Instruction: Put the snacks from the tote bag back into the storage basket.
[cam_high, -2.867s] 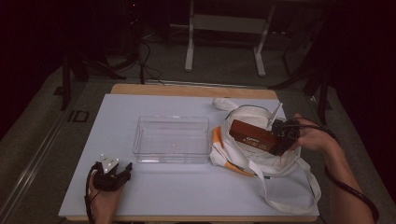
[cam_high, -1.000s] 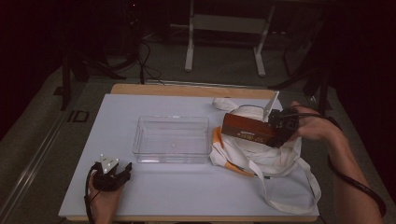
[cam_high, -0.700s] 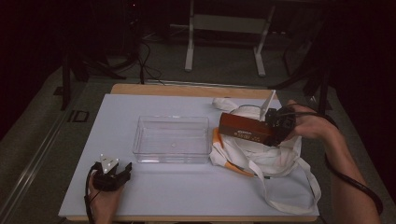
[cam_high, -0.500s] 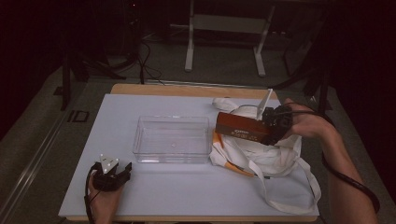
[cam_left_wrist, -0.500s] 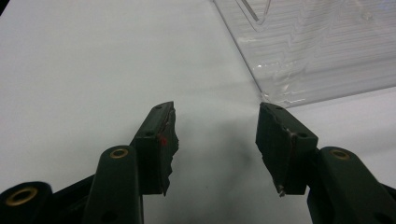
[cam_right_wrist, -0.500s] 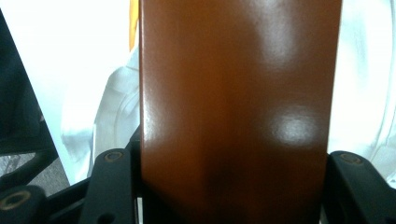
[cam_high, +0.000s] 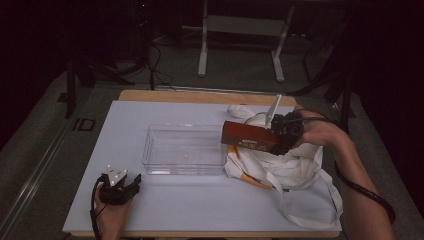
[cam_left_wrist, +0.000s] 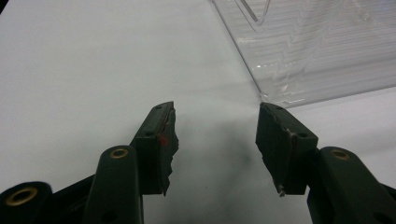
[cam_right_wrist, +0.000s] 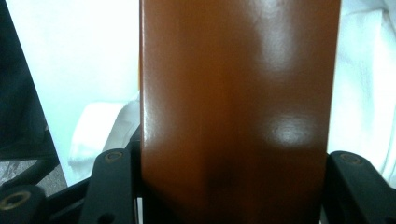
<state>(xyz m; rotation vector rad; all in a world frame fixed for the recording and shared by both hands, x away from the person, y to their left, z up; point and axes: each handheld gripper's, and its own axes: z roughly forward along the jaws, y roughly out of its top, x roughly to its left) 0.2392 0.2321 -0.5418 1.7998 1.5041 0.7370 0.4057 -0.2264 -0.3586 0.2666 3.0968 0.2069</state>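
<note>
A brown box (cam_high: 248, 136) hangs lengthwise in the air above the white cloth bag (cam_high: 280, 167), its left end near the right wall of the clear plastic tray (cam_high: 184, 148). My right gripper (cam_high: 281, 134) is shut on the box's right end; in the right gripper view the glossy brown box (cam_right_wrist: 236, 107) stands between both jaws. My left gripper (cam_high: 131, 183) rests on the white mat at the front left, open with nothing in it; its fingertips (cam_left_wrist: 161, 135) lie just short of a corner of the tray (cam_left_wrist: 322, 51).
The bag's long straps (cam_high: 310, 205) trail toward the table's front right edge, with an orange trim (cam_high: 252, 180) showing. The white mat (cam_high: 200, 205) covers the wooden table. Dark floor, a stand and cables lie beyond the far edge.
My right gripper has carried the brown box leftward, from over the bag toward the tray's right wall. The left gripper has stayed in place.
</note>
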